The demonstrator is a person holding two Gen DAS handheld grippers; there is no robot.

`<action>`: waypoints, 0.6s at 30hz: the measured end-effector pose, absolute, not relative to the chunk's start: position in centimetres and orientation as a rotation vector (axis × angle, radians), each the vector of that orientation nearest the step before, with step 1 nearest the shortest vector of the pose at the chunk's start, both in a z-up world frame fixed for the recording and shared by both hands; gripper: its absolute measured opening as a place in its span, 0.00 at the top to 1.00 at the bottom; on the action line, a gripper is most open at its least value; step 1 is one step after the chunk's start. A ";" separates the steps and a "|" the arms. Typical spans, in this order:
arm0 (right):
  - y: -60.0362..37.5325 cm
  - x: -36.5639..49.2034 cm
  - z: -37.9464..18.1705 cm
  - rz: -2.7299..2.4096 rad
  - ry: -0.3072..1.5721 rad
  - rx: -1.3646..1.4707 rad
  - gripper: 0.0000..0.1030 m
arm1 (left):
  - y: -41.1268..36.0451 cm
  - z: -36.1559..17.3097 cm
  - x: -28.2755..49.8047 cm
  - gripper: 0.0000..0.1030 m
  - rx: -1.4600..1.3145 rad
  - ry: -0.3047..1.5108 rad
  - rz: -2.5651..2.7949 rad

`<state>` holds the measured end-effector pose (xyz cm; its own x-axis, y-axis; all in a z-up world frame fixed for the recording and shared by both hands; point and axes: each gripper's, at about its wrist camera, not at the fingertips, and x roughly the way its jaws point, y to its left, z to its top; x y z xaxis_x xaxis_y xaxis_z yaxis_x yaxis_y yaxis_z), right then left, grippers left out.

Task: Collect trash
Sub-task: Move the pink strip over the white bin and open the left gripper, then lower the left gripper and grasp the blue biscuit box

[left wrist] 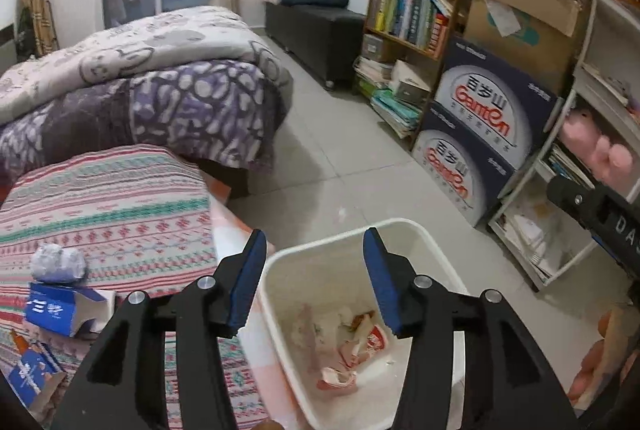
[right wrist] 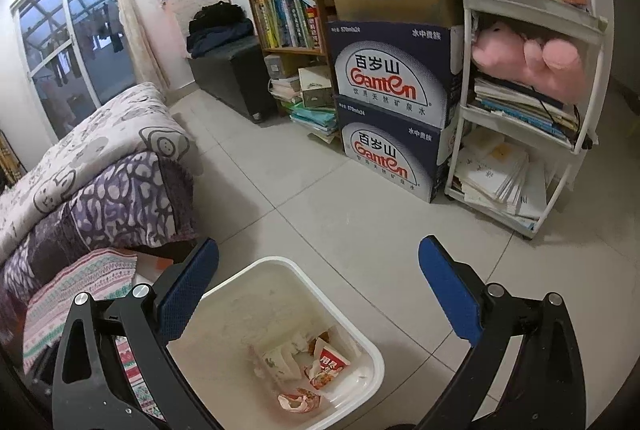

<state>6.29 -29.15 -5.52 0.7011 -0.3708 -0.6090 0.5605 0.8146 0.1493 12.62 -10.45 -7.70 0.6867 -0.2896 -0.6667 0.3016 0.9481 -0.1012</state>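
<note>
Trash (left wrist: 352, 346) lies at the bottom of the white bin (left wrist: 400, 226): crumpled wrappers, one red and white, and some pale paper, seen at about six o'clock in both wrist views. The bin stands on the tiled floor (right wrist: 360, 213), its near-left side against the striped cloth (left wrist: 112, 197) that covers a low surface. More trash waits on that cloth at about eight o'clock in the left wrist view: a crumpled grey ball (left wrist: 58, 264), a torn blue carton (left wrist: 60, 310) just beside it, and another blue carton (left wrist: 32, 378) lower down.

The left gripper (left wrist: 316, 278) hangs over the bin with its jaws partly apart and nothing between them. The right gripper (right wrist: 320, 294) hangs over the same bin with its jaws spread wide, also empty. Both point downward at a slant.

The drop appears to be finished, so the step in hand is judged to be the return for the next piece. The left gripper is best swung toward eight o'clock, since the remaining pieces lie on its side. The jaws should be widened before the grey ball is approached, and the ball is best taken across its middle, lightly, as it will crush. The bin rim should be cleared on the way out so that the bin is not tipped.
</note>
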 end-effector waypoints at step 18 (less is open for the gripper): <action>-19.7 8.0 -6.2 -0.392 0.621 0.166 0.07 | -2.0 -7.1 11.7 0.50 0.042 0.711 -0.079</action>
